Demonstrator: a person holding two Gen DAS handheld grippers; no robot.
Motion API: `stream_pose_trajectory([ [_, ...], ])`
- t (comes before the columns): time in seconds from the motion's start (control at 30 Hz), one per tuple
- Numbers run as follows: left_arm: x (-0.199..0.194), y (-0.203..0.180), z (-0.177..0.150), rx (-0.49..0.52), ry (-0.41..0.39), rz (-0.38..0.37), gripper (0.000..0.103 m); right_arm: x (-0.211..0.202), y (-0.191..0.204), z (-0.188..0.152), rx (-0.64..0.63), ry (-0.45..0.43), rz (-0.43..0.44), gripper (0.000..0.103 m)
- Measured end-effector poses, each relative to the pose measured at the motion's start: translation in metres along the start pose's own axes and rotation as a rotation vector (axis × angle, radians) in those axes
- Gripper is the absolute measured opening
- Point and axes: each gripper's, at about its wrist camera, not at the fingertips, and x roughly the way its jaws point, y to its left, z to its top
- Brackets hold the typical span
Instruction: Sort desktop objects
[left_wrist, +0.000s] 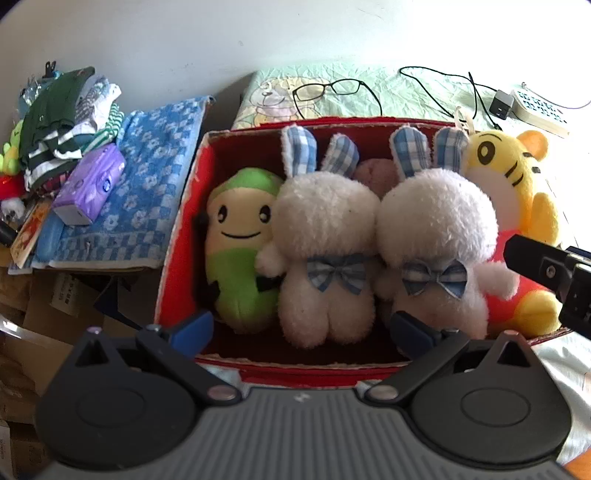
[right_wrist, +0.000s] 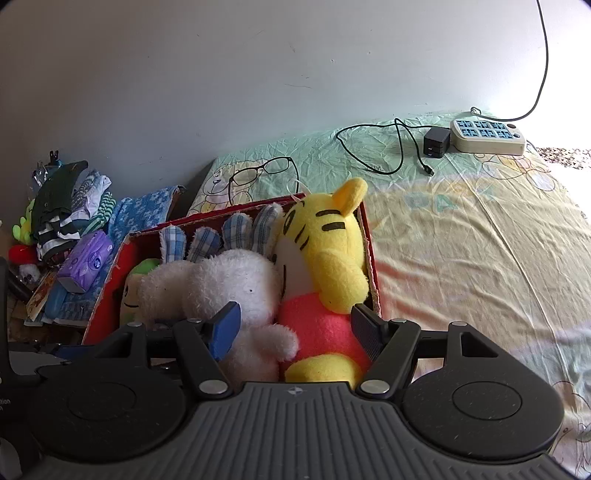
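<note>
four plush toys sit upright in a red box (left_wrist: 177, 236) on the bed (right_wrist: 461, 258): green toy (left_wrist: 240, 251), two white bunnies (left_wrist: 325, 258) (left_wrist: 436, 254), yellow tiger (left_wrist: 517, 206) at the right end. left gripper (left_wrist: 303, 328) fingers spread wide, holding nothing, over the box front. right gripper (right_wrist: 295, 328) fingers wide either side of the tiger's red body, pads not pressing.

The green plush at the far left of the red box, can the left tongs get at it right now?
Probably yes: the left tongs stand open over the red box, and the green plush lies uncovered, though a white rabbit presses against it.
</note>
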Motion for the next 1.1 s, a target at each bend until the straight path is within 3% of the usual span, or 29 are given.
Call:
stream_pose_trajectory([
  [0.33,-0.003,0.001,0.017,-0.001,0.025,-0.051,0.101,-0.008,0.0,0.019,-0.001,-0.003,-0.054,0.071],
  [0.57,-0.009,0.012,0.033,-0.008,0.01,-0.068,0.102,-0.013,0.004,0.028,0.02,-0.021,-0.027,0.071],
  [0.83,-0.01,0.002,0.023,0.032,-0.013,-0.048,0.102,-0.005,0.002,0.021,0.028,-0.01,-0.065,0.071],
  [1.1,-0.015,0.004,0.015,-0.02,-0.027,-0.027,0.102,-0.005,0.001,0.023,-0.073,0.009,-0.106,0.072],
])
